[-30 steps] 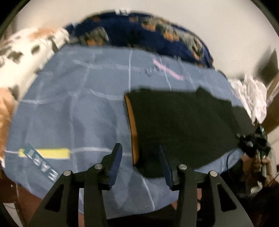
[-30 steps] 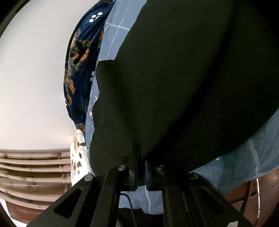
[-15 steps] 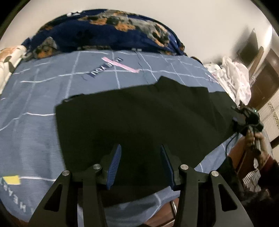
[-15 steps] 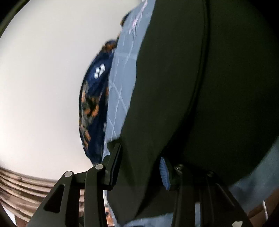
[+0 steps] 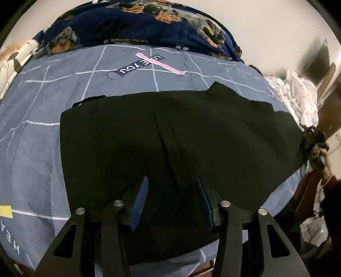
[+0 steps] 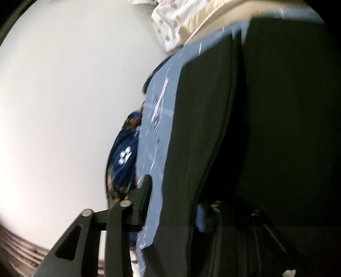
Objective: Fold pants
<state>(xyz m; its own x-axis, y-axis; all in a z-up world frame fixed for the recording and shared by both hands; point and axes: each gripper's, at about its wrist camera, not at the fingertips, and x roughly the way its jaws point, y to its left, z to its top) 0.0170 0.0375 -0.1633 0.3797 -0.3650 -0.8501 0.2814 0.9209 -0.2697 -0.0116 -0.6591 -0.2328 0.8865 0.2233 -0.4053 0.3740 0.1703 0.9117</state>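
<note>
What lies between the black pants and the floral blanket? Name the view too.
Blue grid bedsheet, bearing a LOVE YOU label and a pink stripe, separates the pants from the blanket. The left wrist view shows it.

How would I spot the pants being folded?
Look at the bed's blue-grey sheet with thin white grid lines. Spread flat across its middle lie the pants: plain black, the only unpatterned cloth there, unlike the navy floral blanket behind.
</note>
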